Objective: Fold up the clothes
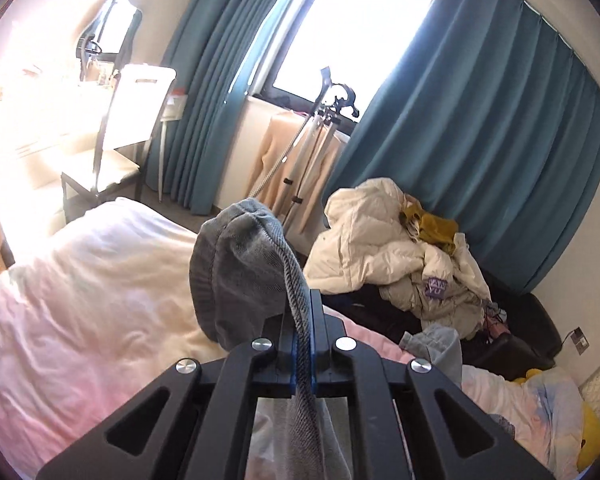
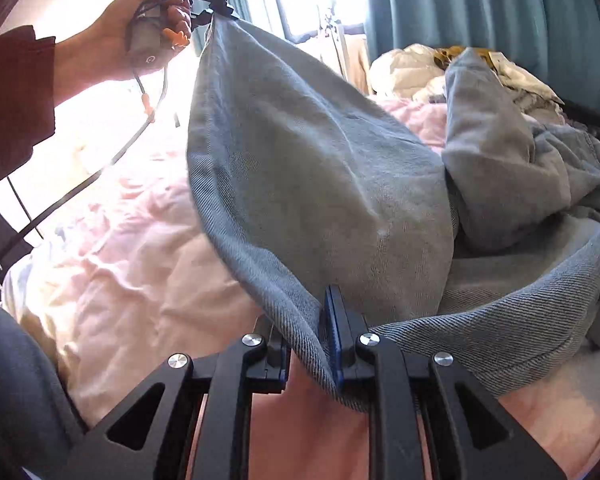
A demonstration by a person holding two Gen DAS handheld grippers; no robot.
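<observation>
Both grippers pinch the jeans (image 2: 320, 168) by one hem, the left gripper (image 1: 303, 320) raised high and the right gripper (image 2: 306, 344) low over the bed (image 2: 132, 240), probably to stretch the denim flat for folding.

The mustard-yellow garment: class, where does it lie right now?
In the left wrist view, right of centre, the mustard-yellow garment lies atop the cream puffer jacket, before the teal curtain.

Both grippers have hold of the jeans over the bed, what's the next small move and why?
Probably draw the two grippers apart to pull the edge taut. The left gripper pinches the jeans up high, the right gripper clamps the hem low, and the denim between them sags, the rest bunched on the bed.
</observation>
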